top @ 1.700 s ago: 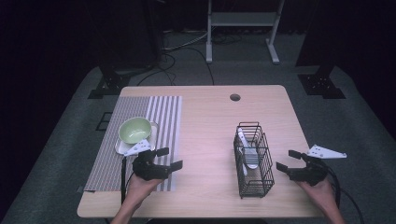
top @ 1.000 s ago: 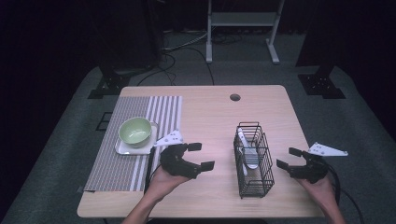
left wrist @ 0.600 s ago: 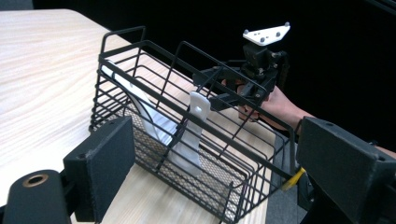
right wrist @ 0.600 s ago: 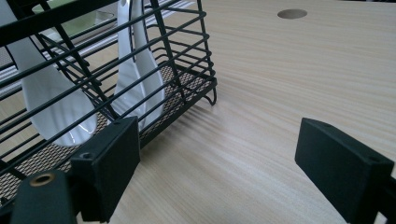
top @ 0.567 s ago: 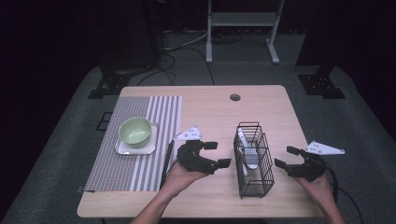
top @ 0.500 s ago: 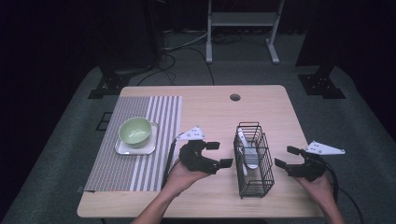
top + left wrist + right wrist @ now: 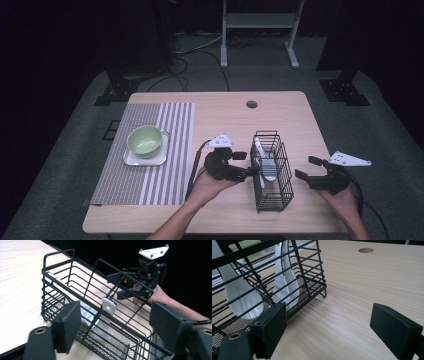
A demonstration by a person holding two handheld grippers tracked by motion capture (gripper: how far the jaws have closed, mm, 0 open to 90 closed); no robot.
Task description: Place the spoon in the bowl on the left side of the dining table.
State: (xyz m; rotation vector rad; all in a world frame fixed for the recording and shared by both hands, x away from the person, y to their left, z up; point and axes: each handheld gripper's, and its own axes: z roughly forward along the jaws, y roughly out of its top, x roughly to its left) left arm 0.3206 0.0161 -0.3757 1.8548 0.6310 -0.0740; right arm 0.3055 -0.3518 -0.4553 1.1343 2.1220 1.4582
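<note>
spoon (image 7: 108,305) is being approached inside black wire basket (image 7: 272,170) on table (image 7: 225,107) by left gripper (image 7: 243,164), jaws having just been closing with nothing clamped yet; right gripper (image 7: 310,170) is being held open beside it; lifting out is being left undone.

Dark room; grey carpet (image 7: 345,130) under a wooden table (image 7: 280,115); white metal stand (image 7: 260,22) behind.

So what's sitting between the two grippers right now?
The black wire basket with white spoons in it stands between the left gripper and the right gripper. The high view shows it; the left gripper's jaws have just been closing.
</note>
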